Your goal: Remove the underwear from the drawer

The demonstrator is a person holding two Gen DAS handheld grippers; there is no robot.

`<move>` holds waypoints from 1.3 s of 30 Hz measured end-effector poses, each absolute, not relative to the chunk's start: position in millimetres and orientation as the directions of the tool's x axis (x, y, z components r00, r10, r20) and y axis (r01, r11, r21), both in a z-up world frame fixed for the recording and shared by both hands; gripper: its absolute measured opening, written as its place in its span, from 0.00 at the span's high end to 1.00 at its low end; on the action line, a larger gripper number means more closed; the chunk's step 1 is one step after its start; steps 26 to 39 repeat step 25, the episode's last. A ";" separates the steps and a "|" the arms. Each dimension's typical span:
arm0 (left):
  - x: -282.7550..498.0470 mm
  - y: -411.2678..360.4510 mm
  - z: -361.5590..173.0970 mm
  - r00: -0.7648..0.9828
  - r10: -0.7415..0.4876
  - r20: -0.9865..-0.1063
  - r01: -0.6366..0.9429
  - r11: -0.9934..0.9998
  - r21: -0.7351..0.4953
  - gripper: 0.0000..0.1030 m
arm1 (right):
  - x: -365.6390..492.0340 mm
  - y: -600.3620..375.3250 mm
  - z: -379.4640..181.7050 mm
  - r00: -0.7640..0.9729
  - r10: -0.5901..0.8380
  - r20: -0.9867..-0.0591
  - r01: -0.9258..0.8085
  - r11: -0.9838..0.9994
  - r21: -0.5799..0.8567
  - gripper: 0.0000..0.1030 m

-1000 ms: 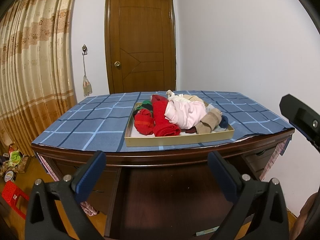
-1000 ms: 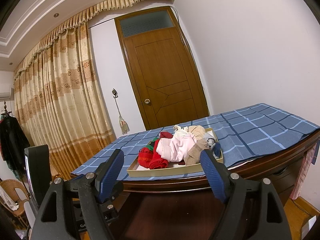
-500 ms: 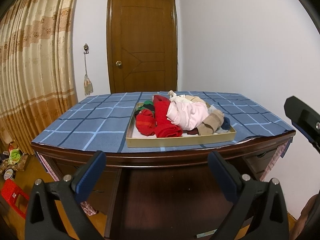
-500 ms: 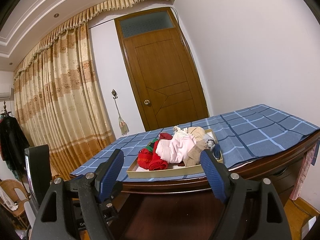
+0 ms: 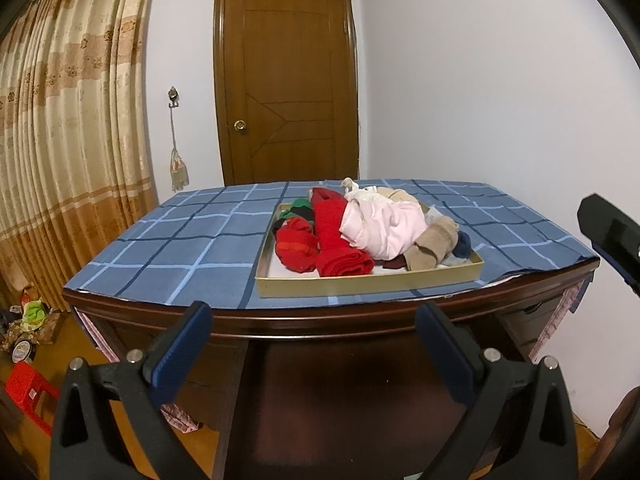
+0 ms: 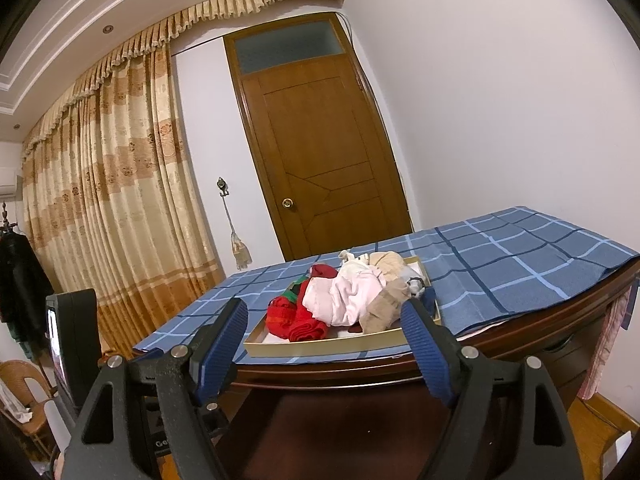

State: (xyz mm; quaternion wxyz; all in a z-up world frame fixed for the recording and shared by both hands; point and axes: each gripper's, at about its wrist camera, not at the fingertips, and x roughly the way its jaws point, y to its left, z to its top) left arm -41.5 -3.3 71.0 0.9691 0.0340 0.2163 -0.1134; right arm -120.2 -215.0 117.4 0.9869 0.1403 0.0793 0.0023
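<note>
from the left wrist view, the left gripper is hovering with its blue-padded jaws standing wide apart and nothing between them, aimed slightly down at the front of the dark wooden bench. ahead of it and a little to its right, the shallow tan cardboard drawer tray is sitting on the blue checked cloth, near the front edge. the heap of underwear and socks is lying inside the tray: red rolled pieces nearer the gripper's left, a pale pink garment in the middle, beige socks to the right. the tray is probably placed close to the edge so both grippers can reach in without stretching. off to the far right, the black body of the right gripper is showing at the frame's edge.

from the right wrist view, the right gripper is also waiting unclenched and empty, its jaws framing the tray well short of it. the clothing pile is lying straight ahead, between the two pads as seen. the left gripper's black housing is sitting off to the left.

nothing is blocking the path except the tray's low front wall, which either gripper will likely need to clear. a wooden door and patterned beige curtains are standing well beyond the bench.
</note>
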 end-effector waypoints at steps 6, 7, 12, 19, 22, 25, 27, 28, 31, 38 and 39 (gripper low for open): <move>-36.2 -4.3 74.4 0.901 -0.172 -0.398 0.203 0.978 0.038 0.00 | -114.1 -221.5 115.2 0.988 0.015 -0.154 0.031 0.957 0.289 0.21; -35.2 -4.7 75.0 0.905 -0.163 -0.392 0.196 0.980 0.044 0.00 | -114.4 -221.7 114.7 0.988 0.013 -0.153 0.032 0.956 0.291 0.21; -29.4 -8.9 76.0 0.904 -0.155 -0.399 0.192 0.980 0.054 0.00 | -109.8 -224.5 113.3 0.989 0.007 -0.150 0.037 0.957 0.289 0.21; -22.4 -11.1 74.5 0.891 -0.175 -0.420 0.206 0.978 0.031 0.00 | -104.2 -230.4 110.7 0.988 0.009 -0.153 0.039 0.952 0.304 0.21; -20.7 -15.1 75.2 0.898 -0.154 -0.411 0.195 0.979 0.059 0.00 | -100.5 -232.3 109.7 0.987 0.009 -0.158 0.041 0.950 0.309 0.21; -19.1 -16.4 75.8 0.910 -0.126 -0.396 0.169 0.983 0.076 0.00 | -94.1 -235.8 107.2 0.985 0.008 -0.172 0.047 0.948 0.315 0.21; -19.1 -16.4 75.8 0.910 -0.126 -0.396 0.169 0.983 0.076 0.00 | -94.1 -235.8 107.2 0.985 0.008 -0.172 0.047 0.948 0.315 0.21; -19.1 -16.4 75.8 0.910 -0.126 -0.396 0.169 0.983 0.076 0.00 | -94.1 -235.8 107.2 0.985 0.008 -0.172 0.047 0.948 0.315 0.21; -19.1 -16.4 75.8 0.910 -0.126 -0.396 0.169 0.983 0.076 0.00 | -94.1 -235.8 107.2 0.985 0.008 -0.172 0.047 0.948 0.315 0.21; -19.1 -16.4 75.8 0.910 -0.126 -0.396 0.169 0.983 0.076 0.00 | -94.1 -235.8 107.2 0.985 0.008 -0.172 0.047 0.948 0.315 0.21; -19.1 -16.4 75.8 0.910 -0.126 -0.396 0.169 0.983 0.076 0.00 | -94.1 -235.8 107.2 0.985 0.008 -0.172 0.047 0.948 0.315 0.21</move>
